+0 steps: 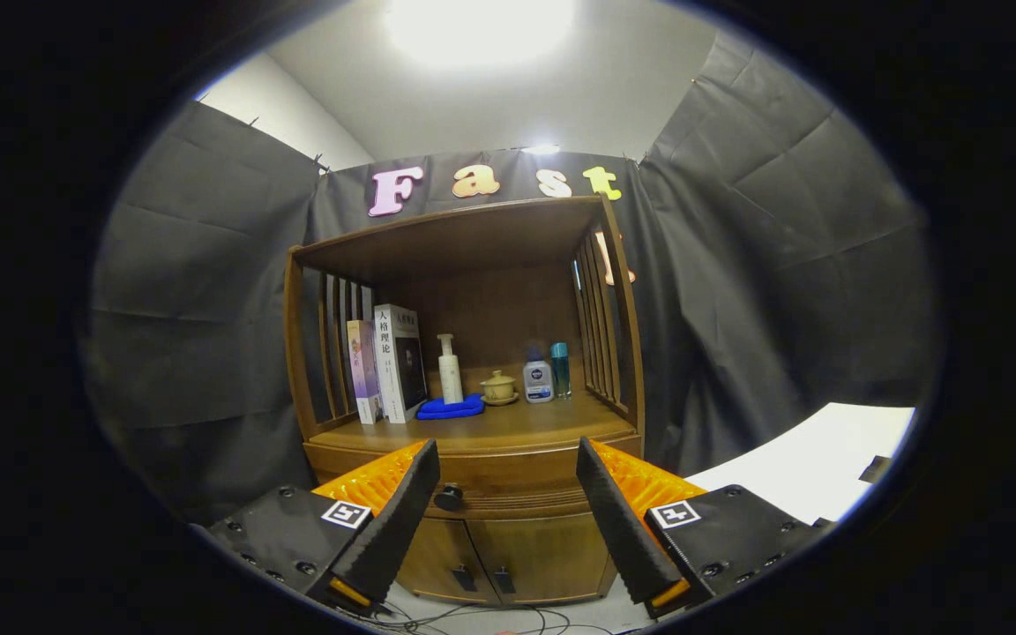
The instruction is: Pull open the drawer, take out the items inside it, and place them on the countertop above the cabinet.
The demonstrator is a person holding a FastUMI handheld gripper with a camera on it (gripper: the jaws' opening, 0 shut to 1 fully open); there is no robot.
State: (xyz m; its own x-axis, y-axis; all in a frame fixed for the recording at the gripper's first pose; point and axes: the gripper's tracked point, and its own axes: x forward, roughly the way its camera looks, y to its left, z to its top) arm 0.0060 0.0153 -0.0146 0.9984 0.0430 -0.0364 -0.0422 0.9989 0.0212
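Non-task items standing in the open wooden shelf bay.
From one side to the other: two upright books leaning against the slatted side, a folded blue cloth, a tall white pump bottle just behind the cloth, a small yellow lidded cup on a saucer, a squat white bottle, and a slim teal bottle close beside it. Dark cables trail on the floor below the cabinet doors.

the one view rides on the gripper and looks forward along its two spread fingers, level with the closed drawer of the wooden cabinet. it faces the cabinet front squarely from near, taking in the surface above and the doors below.
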